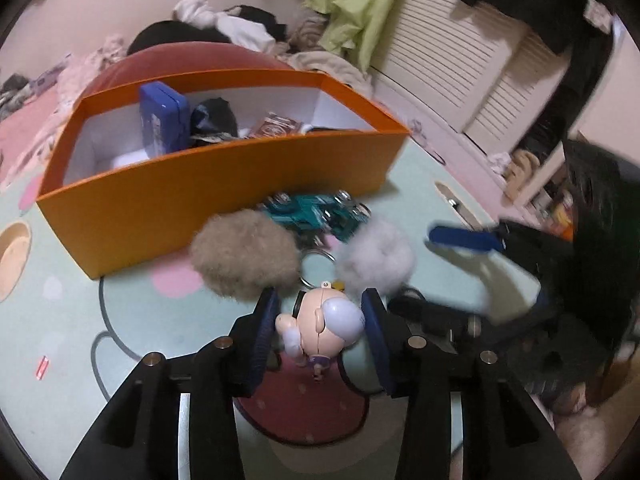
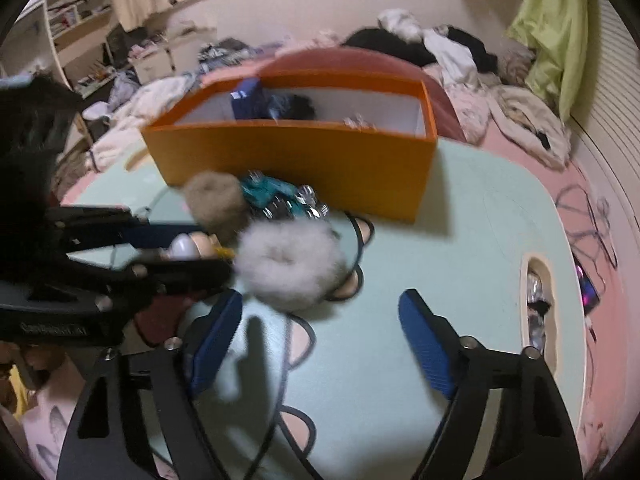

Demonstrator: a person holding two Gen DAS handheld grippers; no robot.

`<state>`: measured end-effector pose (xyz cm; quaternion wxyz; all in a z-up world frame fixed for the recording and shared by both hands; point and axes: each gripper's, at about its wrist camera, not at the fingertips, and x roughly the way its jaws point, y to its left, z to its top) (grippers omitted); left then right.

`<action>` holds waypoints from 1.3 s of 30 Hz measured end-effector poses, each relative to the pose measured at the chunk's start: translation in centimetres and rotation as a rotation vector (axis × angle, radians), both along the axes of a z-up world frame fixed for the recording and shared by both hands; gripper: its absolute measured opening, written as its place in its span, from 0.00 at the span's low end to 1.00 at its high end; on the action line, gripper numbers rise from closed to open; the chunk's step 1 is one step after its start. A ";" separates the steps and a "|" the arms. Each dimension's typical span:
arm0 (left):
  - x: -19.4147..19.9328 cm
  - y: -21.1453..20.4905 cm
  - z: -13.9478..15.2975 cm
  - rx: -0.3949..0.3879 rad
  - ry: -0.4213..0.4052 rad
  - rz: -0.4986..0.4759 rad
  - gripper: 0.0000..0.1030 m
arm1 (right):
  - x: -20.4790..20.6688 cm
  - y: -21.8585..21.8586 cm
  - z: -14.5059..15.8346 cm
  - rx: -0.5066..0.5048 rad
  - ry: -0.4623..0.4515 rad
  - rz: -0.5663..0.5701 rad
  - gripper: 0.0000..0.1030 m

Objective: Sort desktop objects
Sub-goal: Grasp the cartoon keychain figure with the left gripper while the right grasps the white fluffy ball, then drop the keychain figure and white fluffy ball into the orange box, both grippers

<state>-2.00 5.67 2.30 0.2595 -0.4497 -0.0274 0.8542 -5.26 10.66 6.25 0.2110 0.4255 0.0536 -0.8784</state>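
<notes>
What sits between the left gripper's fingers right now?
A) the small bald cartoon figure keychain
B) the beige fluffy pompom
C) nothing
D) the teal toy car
A: in the left wrist view, the small bald cartoon figure keychain lies between the blue pads of the left gripper; the beige fluffy pompom and teal toy car lie further ahead, by the orange cardboard box.

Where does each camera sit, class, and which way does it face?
Left wrist: on the left gripper, looking along its jaws at the toy figure between them, orange box beyond; right gripper at right.
Right wrist: on the right gripper, open over the mat, facing the box; left gripper at left.
Shared: box, brown pom-pom, white pom-pom, teal toy car.
</notes>
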 end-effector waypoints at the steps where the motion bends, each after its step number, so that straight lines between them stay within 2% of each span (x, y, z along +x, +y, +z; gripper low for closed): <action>1: 0.5 -0.1 0.0 0.002 0.002 -0.010 0.40 | -0.4 0.4 0.3 -0.013 0.010 -0.003 0.75; 6: 3.3 -2.5 1.1 0.118 0.048 -0.009 0.40 | -2.0 1.6 0.8 -0.129 -0.029 -0.045 0.74; 8: 4.0 -3.7 1.9 0.139 0.081 0.016 0.40 | -2.5 1.2 0.8 -0.154 -0.048 -0.034 0.72; 11: 4.2 -5.7 3.4 0.175 0.128 0.075 0.40 | -2.9 0.0 1.0 -0.136 -0.054 0.010 0.62; 12: 4.0 -6.3 3.8 0.179 0.140 0.100 0.40 | -2.9 -0.8 0.7 -0.098 -0.065 0.024 0.50; 13: 3.8 -6.9 4.2 0.175 0.156 0.122 0.40 | -3.2 -1.6 0.0 -0.050 -0.097 0.035 0.43; 16: 2.9 -7.5 5.1 0.158 0.197 0.165 0.40 | -2.5 -2.1 0.2 -0.029 -0.077 0.042 0.42; 19: 1.9 -8.0 5.5 0.171 0.212 0.186 0.40 | -2.0 -0.9 0.8 -0.088 -0.077 0.019 0.42; 25: -0.4 -8.3 7.4 0.188 0.268 0.171 0.40 | -1.2 0.6 4.2 -0.204 0.056 0.010 0.42; 30: -3.9 -8.0 10.1 0.220 0.318 0.192 0.40 | -4.8 -1.4 7.8 -0.237 0.185 0.041 0.42; 33: -5.8 -7.8 10.7 0.172 0.346 0.226 0.40 | -7.0 -2.8 9.2 -0.214 0.219 0.052 0.43; 34: -6.6 -7.7 10.3 0.151 0.330 0.236 0.46 | -7.7 -3.1 9.3 -0.212 0.217 0.048 0.44; 35: -7.5 -7.6 9.7 0.133 0.295 0.242 0.72 | -8.3 -3.4 9.2 -0.212 0.201 0.045 0.47; 36: -8.4 -7.5 8.6 0.108 0.238 0.259 0.86 | -9.0 -3.7 8.6 -0.201 0.163 0.046 0.56; 37: -9.1 -7.4 7.1 0.084 0.179 0.283 0.94 | -9.6 -3.9 7.8 -0.183 0.124 0.034 0.66; 39: -9.6 -7.2 4.4 0.074 0.098 0.265 0.94 | -10.6 -4.1 5.1 -0.134 0.026 -0.005 0.69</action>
